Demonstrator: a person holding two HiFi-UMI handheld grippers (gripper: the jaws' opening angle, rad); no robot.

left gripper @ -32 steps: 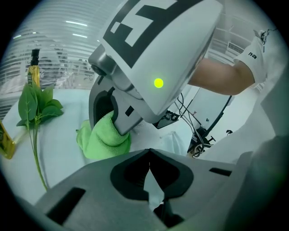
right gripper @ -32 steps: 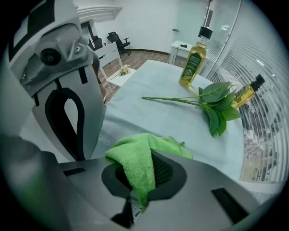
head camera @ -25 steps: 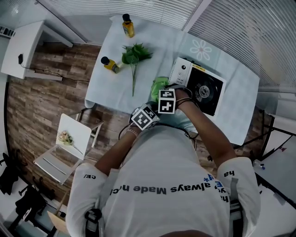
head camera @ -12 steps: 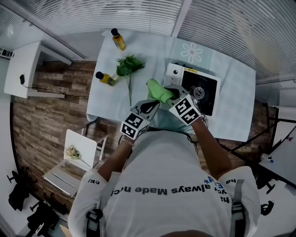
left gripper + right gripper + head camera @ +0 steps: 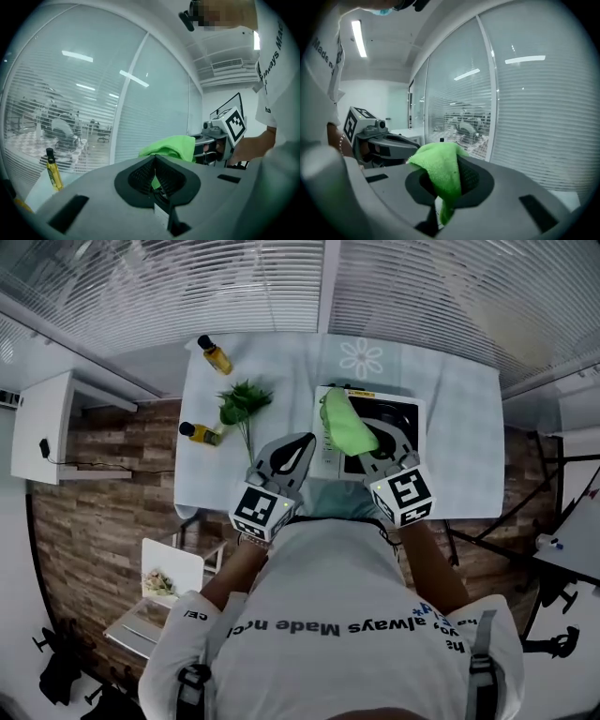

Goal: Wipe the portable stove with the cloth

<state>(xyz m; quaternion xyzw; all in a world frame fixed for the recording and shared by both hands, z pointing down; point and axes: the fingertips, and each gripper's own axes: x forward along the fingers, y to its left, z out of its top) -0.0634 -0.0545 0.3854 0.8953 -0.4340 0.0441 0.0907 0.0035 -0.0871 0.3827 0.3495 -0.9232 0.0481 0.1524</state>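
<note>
Right gripper (image 5: 373, 454): jaws clamped on a bright green fuzzy cloth (image 5: 345, 422). In the right gripper view the cloth (image 5: 439, 165) bunches over the top of the jaws, and a tail of it hangs down between them.
Left gripper (image 5: 298, 444): jaws together at the tips with nothing held. In the left gripper view a sliver of green shows through the slit behind the tips. It is the cloth (image 5: 171, 146) beyond, in the other gripper.
Spacing: the two grippers are side by side, with the left one just left of the stove's edge.
Stove: a white-and-black portable stove (image 5: 398, 418) sits on the table's right half.
Cloth position: from the head view it covers the stove's left part. I cannot tell whether it touches the stove.
Table: a pale blue tablecloth with a white flower print (image 5: 450, 399).
Left half of table: an upright yellow bottle with a dark cap (image 5: 215, 354) near the far edge, a second yellow bottle (image 5: 200, 434) lying on its side, and a leafy green sprig (image 5: 241, 407) between that bottle and the stove.
Surroundings: a brown wood-plank floor (image 5: 103, 512), a white chair (image 5: 161, 584) by the person's left side, and slatted window blinds (image 5: 187, 287) beyond the table.
</note>
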